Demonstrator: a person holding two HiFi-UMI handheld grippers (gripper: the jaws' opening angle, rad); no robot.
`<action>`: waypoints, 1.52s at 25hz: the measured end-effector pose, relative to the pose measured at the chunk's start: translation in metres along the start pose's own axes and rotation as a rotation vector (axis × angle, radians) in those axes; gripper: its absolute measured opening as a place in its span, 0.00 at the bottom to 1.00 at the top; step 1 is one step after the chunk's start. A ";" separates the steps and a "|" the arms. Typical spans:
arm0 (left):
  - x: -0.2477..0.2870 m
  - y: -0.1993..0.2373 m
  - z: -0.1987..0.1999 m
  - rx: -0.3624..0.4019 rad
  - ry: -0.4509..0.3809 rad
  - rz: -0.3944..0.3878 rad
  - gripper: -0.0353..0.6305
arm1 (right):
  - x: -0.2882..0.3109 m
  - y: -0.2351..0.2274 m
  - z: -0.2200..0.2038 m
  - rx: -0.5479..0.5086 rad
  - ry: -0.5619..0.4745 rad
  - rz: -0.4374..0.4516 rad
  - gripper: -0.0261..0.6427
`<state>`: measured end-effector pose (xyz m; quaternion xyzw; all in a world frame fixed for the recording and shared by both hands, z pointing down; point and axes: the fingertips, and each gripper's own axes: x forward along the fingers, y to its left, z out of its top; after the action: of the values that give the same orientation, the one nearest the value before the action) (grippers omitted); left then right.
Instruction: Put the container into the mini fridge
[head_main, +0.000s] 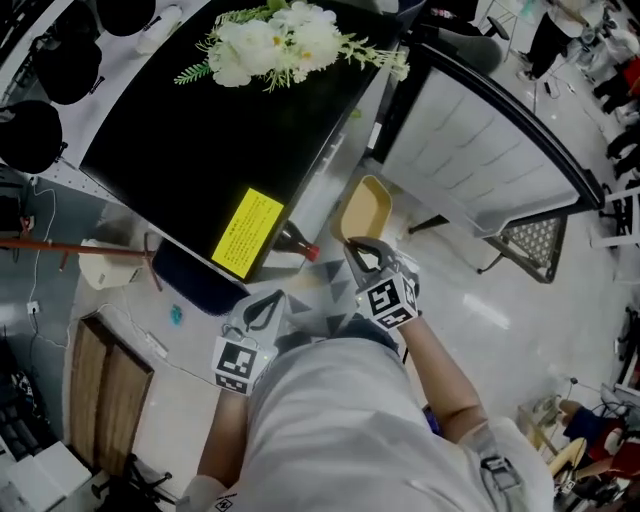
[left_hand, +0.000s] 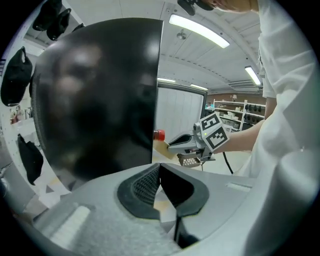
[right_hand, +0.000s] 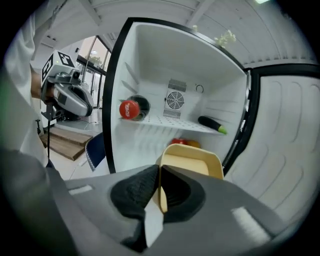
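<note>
The right claw (right_hand: 160, 192) has its pads pinched on the near wall of the yellow container (right_hand: 192, 162), a shallow open tray with rounded corners. It hangs in the air right in front of the open mini fridge (right_hand: 165, 55), not yet inside it.

From where I stand, everything depends on one line. The container sticks straight out ahead of the claw, with its long axis pointing into the white cavity. The space below the wire shelf (right_hand: 170, 122) lies directly beyond its far rim. I reckon a plain push forward along that axis would carry it in. It would need to stay low enough to pass under the shelf, and clear of the red and orange items (right_hand: 184, 143) already sitting at the back of that lower space.

The door (right_hand: 285, 135) is swung wide to the right and looks well out of the way.

The left claw (left_hand: 160, 172) is closed at the tips with nothing in it. It is held beside the fridge's black outer wall, to the left of the opening, so the right hand is both the carrier and the nearer one.

On the shelf, a dark bottle (right_hand: 131, 108) lies on its side at the left with its red cap facing outward. A dark eggplant with a green end (right_hand: 212, 124) lies at the right.

As for writing, the white marks on the bottle's cap are too small for me to read. A yellow label (head_main: 247, 232) on the fridge's black casing has lines of print I cannot make out either. White flowers (head_main: 280, 40) rest on top of the fridge
</note>
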<state>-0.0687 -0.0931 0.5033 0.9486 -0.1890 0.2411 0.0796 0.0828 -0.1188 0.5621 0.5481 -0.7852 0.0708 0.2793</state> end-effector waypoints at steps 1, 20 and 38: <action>0.000 0.001 -0.001 -0.008 0.004 0.018 0.07 | 0.006 0.000 0.000 -0.007 -0.001 0.019 0.07; -0.011 -0.003 -0.014 -0.138 0.042 0.293 0.07 | 0.096 -0.012 -0.020 -0.353 0.074 0.186 0.07; -0.019 -0.004 -0.013 -0.205 0.025 0.428 0.07 | 0.157 -0.038 -0.016 -0.439 0.129 0.162 0.07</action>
<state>-0.0878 -0.0801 0.5049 0.8708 -0.4084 0.2437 0.1247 0.0846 -0.2560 0.6493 0.4040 -0.8036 -0.0447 0.4348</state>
